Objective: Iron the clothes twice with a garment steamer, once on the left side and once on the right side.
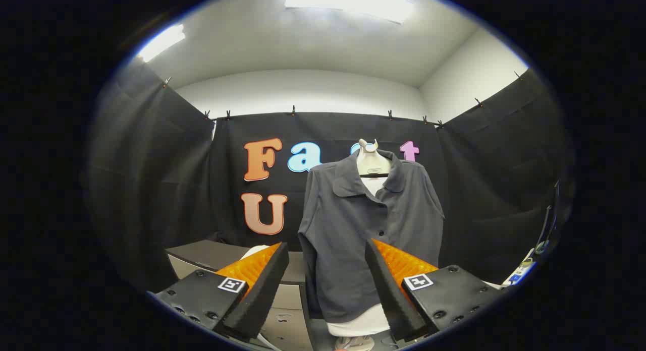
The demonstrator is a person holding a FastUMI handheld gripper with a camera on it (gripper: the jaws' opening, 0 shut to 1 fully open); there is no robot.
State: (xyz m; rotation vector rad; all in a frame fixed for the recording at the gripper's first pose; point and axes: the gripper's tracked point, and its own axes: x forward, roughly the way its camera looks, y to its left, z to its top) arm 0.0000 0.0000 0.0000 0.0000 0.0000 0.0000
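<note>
Your gripper (327, 270) stands with its two fingers spread wide apart and nothing between them; no steamer is in its hold, so by my reading neither the left pass nor the right pass is under way.

The task's garment, a dark grey long-sleeved collared shirt of soft woven cloth (361, 230), hangs beyond the fingers and slightly to their right. It is dressed over a pale torso form (372, 162), whose neck stands out of the open collar and whose white base (361, 323) shows below the hem. Hanging it this way keeps the front panel upright and free of folds, which suits vertical strokes down each side of the buttoned front. The sleeves fall loose at both flanks, so the left and right halves are both open to approach.

Behind the left finger sits a low grey cabinet (202, 255) with a white rounded object (255, 251) on its top, mostly hidden by the finger; I cannot tell whether this is the steamer.

The fingers point straight at the shirt front from a level below its chest, well apart from the cloth. In my judgement you must first locate and take hold of the steamer before approaching the garment.
</note>
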